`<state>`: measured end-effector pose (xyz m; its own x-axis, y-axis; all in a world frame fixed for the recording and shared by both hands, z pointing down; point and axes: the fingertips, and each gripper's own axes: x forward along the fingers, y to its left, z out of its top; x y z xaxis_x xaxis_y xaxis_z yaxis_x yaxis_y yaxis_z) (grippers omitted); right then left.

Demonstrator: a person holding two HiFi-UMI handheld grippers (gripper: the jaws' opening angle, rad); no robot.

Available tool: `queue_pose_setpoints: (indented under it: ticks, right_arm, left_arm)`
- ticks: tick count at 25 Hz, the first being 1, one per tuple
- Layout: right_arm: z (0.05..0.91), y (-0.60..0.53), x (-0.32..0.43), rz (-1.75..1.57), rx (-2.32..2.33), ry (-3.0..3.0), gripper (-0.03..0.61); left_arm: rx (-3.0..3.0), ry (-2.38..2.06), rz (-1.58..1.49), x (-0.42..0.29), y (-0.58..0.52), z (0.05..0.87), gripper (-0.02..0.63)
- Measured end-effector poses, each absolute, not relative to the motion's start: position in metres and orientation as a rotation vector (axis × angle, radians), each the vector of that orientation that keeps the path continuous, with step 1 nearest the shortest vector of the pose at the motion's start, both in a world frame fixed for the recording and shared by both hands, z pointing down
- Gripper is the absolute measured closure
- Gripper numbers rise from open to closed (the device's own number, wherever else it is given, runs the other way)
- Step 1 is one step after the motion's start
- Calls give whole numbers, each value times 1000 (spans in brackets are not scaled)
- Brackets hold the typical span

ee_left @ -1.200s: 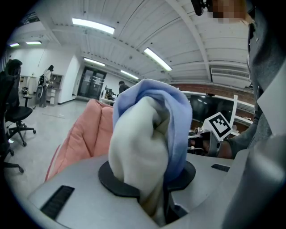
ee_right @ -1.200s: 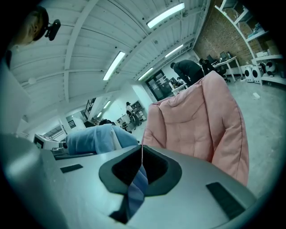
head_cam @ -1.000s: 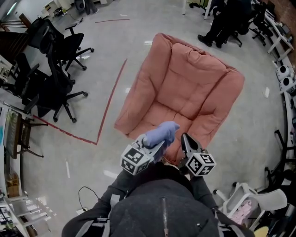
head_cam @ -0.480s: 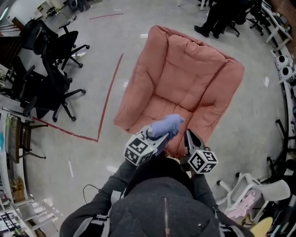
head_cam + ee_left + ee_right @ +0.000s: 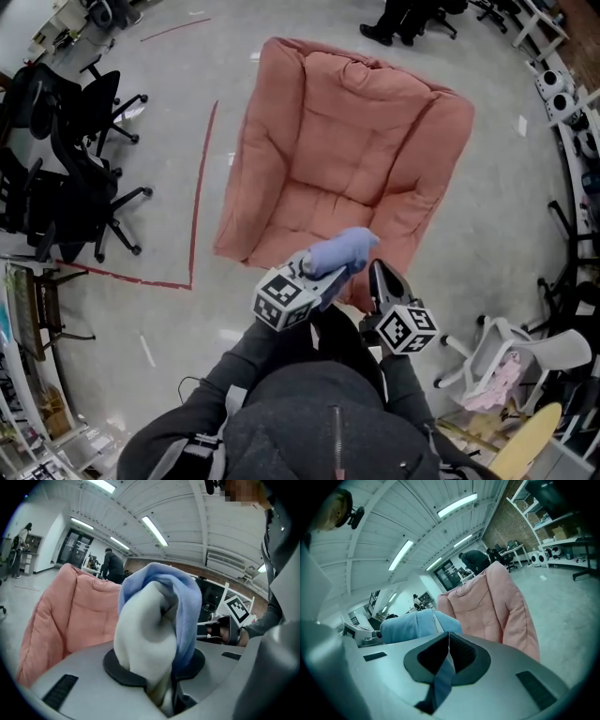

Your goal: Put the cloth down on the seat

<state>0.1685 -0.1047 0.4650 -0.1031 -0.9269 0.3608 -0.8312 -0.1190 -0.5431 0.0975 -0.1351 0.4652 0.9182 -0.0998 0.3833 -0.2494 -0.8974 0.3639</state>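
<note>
Left gripper (image 5: 326, 279) clamped on the bunched blue cloth (image 5: 341, 253), held up over the front edge of the pink armchair's seat (image 5: 319, 211), not touching it. Right gripper (image 5: 382, 279) closed, empty, just beside. Carry looks done; lowering and release are left.

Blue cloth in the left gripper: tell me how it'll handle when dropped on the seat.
Likely floppy: the blue cloth bunches and folds where the left gripper pinches it. Probably light, since one pinch carries it. It should slump on the armchair seat, not roll.
</note>
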Motion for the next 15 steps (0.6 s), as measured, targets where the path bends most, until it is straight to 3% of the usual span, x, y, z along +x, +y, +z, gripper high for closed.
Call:
queue_pose_setpoints:
  ticks: [15]
  right_arm:
    - [514,-95,187,-1122,-2079,1868,566]
  left_arm:
    - [2643,-106,609,131,-130,545,499]
